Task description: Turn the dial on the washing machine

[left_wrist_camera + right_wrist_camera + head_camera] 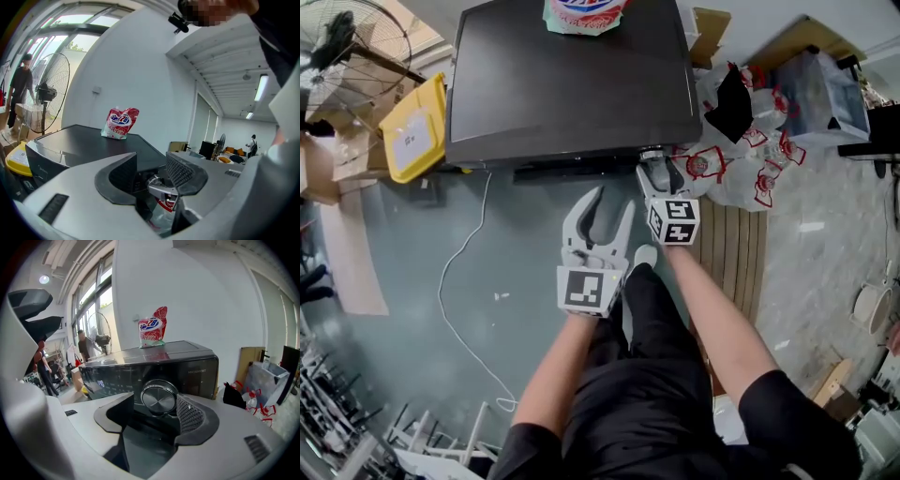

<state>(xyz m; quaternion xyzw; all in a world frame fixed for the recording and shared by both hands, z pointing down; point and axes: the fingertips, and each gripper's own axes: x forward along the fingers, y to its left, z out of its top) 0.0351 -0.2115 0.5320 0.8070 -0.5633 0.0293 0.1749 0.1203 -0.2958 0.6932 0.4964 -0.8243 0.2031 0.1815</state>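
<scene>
Squarely in front of the dark washing machine [572, 84], the right tool [157, 411] points at the control panel with its jaws spread wide. The round silver dial [159, 397] sits in the gap between them. The ribbed pad [190, 414] of the right-hand jaw lies just beside the dial's edge and the other jaw stands clear of it. Neither pad presses on the knob, so this tool has hold of nothing. From the head view, the dial is at the right end of the machine's front edge, directly at the tool's tips.

The left tool [612, 208] hangs lower and to the left, near the machine's front but apart from it. Its jaws are also parted and nothing is between the pads.

A red, white and blue detergent pouch [581, 14] stands on the machine's flat top, toward the back. A yellow lid-like piece [414, 131] rests against the machine's left side, and a standing fan [352, 42] is beyond it. A white cable [459, 281] trails across the greenish floor [394, 272]. White plastic bags [741, 169] with red print are heaped at the machine's right.
</scene>
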